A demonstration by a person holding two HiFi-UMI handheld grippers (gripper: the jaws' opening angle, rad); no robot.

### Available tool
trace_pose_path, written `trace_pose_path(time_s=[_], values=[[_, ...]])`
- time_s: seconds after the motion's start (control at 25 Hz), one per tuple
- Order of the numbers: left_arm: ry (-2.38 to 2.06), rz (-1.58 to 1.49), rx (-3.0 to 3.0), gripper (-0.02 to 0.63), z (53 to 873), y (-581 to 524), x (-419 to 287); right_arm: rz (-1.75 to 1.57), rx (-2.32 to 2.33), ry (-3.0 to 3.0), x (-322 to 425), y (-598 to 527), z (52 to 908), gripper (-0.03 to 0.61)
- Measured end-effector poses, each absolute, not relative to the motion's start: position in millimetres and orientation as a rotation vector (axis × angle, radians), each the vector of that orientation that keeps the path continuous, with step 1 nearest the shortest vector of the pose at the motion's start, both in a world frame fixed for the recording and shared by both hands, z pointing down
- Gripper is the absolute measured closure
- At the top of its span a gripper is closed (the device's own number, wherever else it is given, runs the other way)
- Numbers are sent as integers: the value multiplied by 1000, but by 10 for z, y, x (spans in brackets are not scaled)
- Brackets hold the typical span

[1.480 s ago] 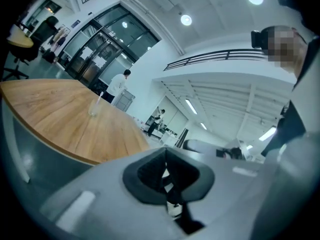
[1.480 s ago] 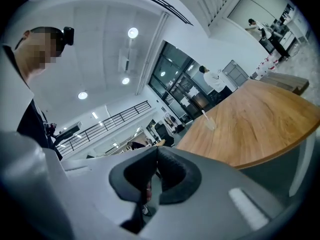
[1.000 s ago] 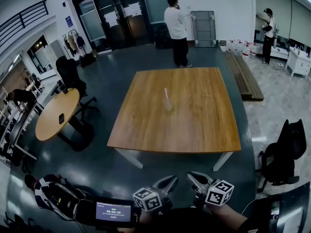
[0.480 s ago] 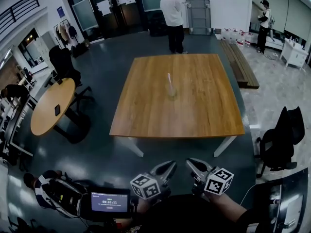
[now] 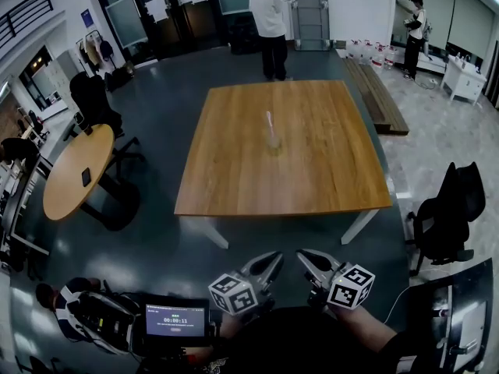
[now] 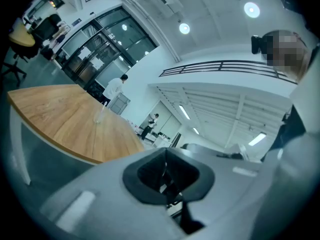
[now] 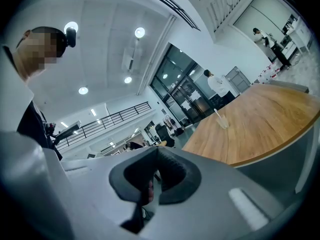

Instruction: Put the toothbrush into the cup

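A clear cup [image 5: 274, 143] stands near the middle of the square wooden table [image 5: 312, 185], and a pale toothbrush [image 5: 269, 123] stands upright in it. Both grippers hang well short of the table's near edge, above the dark floor. My left gripper [image 5: 273, 259] is shut with nothing in it, and my right gripper [image 5: 303, 255] beside it is also shut and empty. In the left gripper view the cup [image 6: 99, 118] shows far off on the table, past the closed left gripper [image 6: 165, 152]. The right gripper view shows the cup [image 7: 223, 123] and toothbrush [image 7: 218, 115] beyond the closed right gripper [image 7: 157, 151].
A round table [image 5: 70, 189] with a phone on it and office chairs stand at the left. A black chair [image 5: 446, 218] is right of the wooden table. One person [image 5: 267, 22] stands beyond the table, another [image 5: 412, 22] at the far right. A small screen [image 5: 175, 319] glows at the bottom left.
The table and cup have shifted up in the head view and the room's far end has slid up and out of frame. Both grippers stay shut, side by side at the bottom.
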State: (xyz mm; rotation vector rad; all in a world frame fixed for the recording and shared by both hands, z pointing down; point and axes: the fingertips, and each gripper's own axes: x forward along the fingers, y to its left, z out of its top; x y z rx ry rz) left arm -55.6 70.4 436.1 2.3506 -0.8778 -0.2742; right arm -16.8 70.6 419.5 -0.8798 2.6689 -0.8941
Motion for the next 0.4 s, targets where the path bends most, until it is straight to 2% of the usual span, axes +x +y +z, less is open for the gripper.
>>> trace_pose_path(time_s=[0.4], values=[[-884,-282,2362,614,4324,805,-539,-875,-869,2680,-159,814,4174,574]])
